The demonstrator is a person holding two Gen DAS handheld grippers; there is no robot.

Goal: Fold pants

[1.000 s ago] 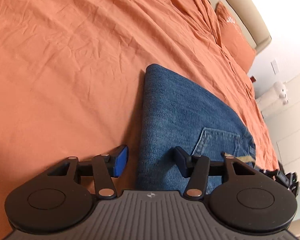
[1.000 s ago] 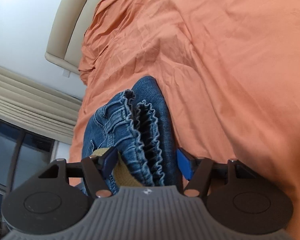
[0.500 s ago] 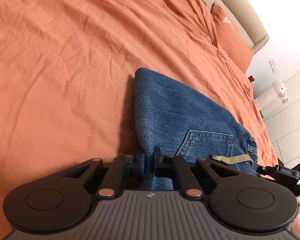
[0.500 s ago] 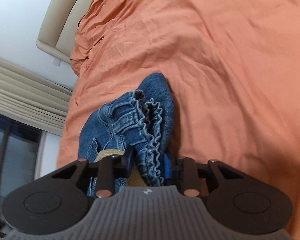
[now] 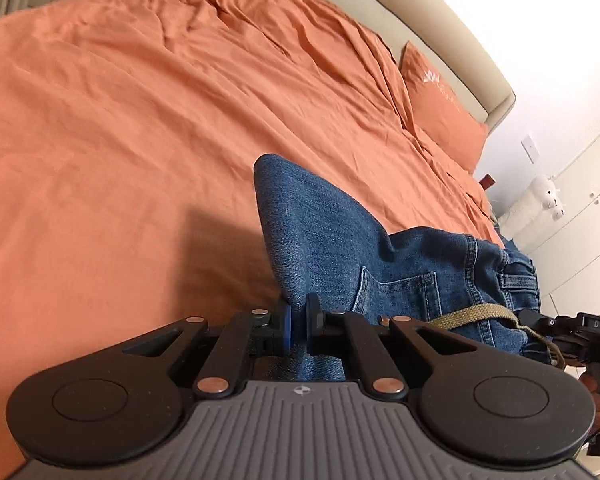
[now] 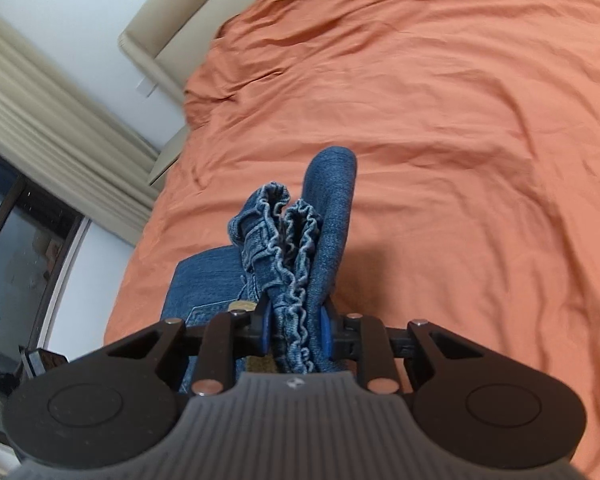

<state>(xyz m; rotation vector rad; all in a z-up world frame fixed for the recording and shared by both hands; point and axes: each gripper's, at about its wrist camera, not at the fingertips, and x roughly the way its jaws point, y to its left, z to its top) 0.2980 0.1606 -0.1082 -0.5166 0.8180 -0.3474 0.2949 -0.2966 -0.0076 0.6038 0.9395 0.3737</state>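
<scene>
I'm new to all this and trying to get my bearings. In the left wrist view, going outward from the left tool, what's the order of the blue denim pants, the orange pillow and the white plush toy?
1. Blue denim pants: clamped in the left tool, at centre.
2. Orange pillow: upper right, by the headboard.
3. White plush toy: far right, beyond the bed.

Legible text: one item only, the pale letters "DAS" on the black body of the right tongs (image 5: 540, 322), seen at the far right edge of the left wrist view, to the right of the left tongs (image 5: 296, 330); any further characters there are cut off or too small to read. The pale emblem on the orange pillow (image 5: 440, 108), well beyond the left tongs, carries no readable lettering.
</scene>
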